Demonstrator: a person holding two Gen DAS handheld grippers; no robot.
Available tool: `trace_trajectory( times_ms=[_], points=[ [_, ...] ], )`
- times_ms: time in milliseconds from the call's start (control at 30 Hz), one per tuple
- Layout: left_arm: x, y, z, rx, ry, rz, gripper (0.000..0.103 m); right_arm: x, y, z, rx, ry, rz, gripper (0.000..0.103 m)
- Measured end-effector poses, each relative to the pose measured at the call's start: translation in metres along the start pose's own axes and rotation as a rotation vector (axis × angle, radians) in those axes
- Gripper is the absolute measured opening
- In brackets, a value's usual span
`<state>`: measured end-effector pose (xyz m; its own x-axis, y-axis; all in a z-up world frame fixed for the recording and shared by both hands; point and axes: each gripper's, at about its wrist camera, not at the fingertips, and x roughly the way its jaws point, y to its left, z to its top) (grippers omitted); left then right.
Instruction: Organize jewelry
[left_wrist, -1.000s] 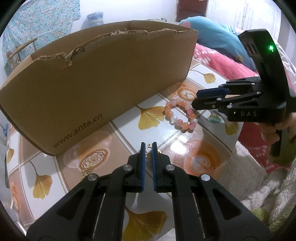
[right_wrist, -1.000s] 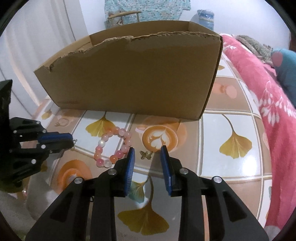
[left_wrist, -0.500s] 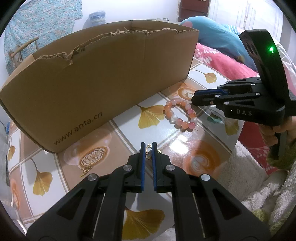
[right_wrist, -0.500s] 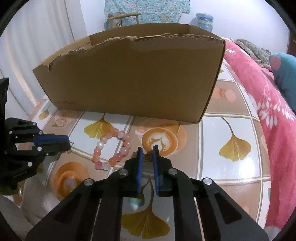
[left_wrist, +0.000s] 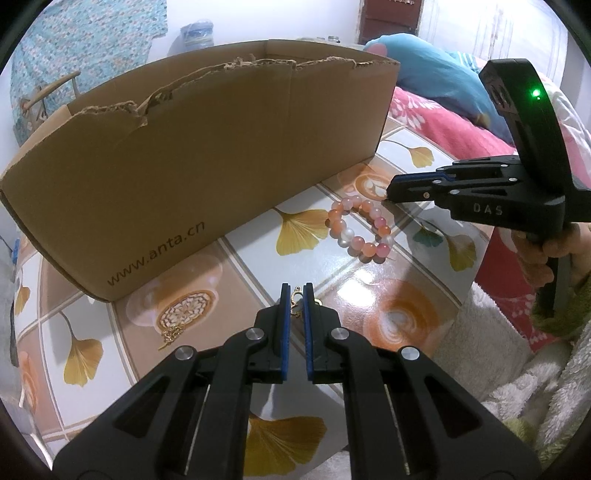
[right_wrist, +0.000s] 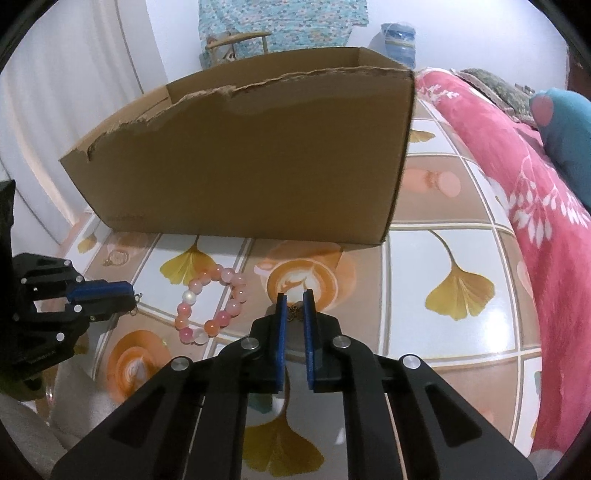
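The right gripper (right_wrist: 294, 308) had just been closing, and its jaws now pinched the small butterfly charm (right_wrist: 294, 312) off the tablecloth (right_wrist: 443, 354). The left gripper (left_wrist: 296, 301) had not stirred; it stayed clamped on a gold clasp (left_wrist: 295, 303). The bead bracelet (left_wrist: 360, 230) lay untouched on the cloth between them, and a gold chain (left_wrist: 172, 333) sat near the box (left_wrist: 207, 162). Nothing looked to have gone in yet, so I judged the sorting barely begun.
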<state>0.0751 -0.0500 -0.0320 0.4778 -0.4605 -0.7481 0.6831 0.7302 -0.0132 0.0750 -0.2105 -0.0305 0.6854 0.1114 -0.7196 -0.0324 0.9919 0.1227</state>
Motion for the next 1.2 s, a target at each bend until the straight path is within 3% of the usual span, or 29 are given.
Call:
trace_trajectory(
  times_ms=[200,333,467,1067,1200],
  points=[
    [-0.011,0.001,-0.002,0.003,-0.022,-0.035,0.007,-0.009,-0.008,-0.002,0.020,-0.020,0.006,0.009],
    [-0.016,0.003,-0.003,0.002,-0.016,-0.050,0.018,-0.013,-0.008,-0.004,0.022,-0.023,0.019,0.009],
    [-0.015,0.004,-0.002,0.006,0.003,-0.046,0.021,-0.015,-0.006,-0.005,0.016,-0.024,0.020,0.009],
    [-0.001,-0.007,0.005,0.090,0.048,-0.021,0.020,-0.015,-0.009,-0.007,0.030,-0.026,0.046,0.009],
    [-0.001,-0.007,0.005,0.089,0.046,-0.011,0.016,-0.017,-0.010,-0.008,0.032,-0.031,0.047,0.009]
  ],
)
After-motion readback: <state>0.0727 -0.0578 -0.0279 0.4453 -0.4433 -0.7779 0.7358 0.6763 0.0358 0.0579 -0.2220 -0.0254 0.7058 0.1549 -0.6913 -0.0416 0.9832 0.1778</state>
